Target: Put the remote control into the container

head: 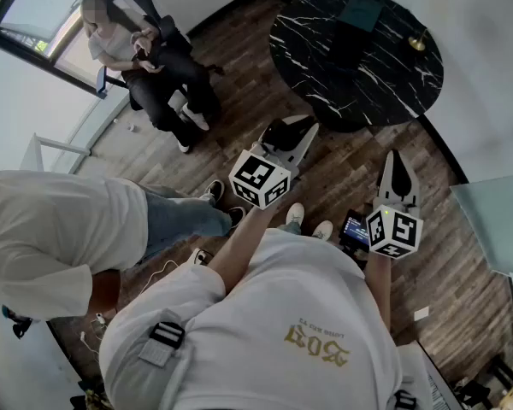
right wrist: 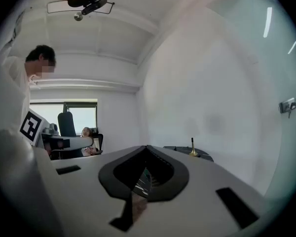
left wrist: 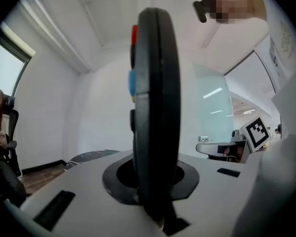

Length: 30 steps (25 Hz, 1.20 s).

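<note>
A black remote control [left wrist: 155,107] with red and blue buttons stands edge-on and upright between the jaws of my left gripper [left wrist: 154,194], which is shut on it. From the head view the remote [head: 284,132] is a dark shape at the left gripper's [head: 297,140] tip, held above the wooden floor. My right gripper [head: 399,162] is beside it, its jaws [right wrist: 147,154] closed to a point with nothing between them. A dark green container [head: 362,11] sits on the round black marble table [head: 325,67], well beyond both grippers.
A small brass bell [head: 417,43] stands on the table near its right edge. One person sits in an office chair [head: 150,54] by the window, another stands at my left [head: 51,229]. A glass panel [head: 496,229] is at the right.
</note>
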Motion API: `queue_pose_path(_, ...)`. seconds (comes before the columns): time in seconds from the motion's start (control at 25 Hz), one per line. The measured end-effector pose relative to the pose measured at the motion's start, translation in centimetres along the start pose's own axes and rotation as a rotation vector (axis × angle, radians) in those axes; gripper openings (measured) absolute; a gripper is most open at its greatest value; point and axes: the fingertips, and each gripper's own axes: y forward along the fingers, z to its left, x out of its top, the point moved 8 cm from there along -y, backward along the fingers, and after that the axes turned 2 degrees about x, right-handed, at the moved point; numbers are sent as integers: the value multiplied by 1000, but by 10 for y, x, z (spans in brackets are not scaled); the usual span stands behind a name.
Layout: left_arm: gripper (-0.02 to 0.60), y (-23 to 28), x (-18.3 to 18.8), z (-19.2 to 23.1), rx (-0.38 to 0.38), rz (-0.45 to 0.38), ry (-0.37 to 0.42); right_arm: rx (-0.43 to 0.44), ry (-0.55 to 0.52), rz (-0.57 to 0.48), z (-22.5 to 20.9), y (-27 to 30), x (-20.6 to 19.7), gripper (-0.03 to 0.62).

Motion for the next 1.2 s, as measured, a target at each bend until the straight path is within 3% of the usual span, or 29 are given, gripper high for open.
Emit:
queue_pose_path(0.76,38,8,-6,-20,21,18,1,45,14,-9,-18,-6,0,11)
queue_pose_path(1.2,38,31,-11,6,18,20,-14,38,3,25,-21,26,-6,11)
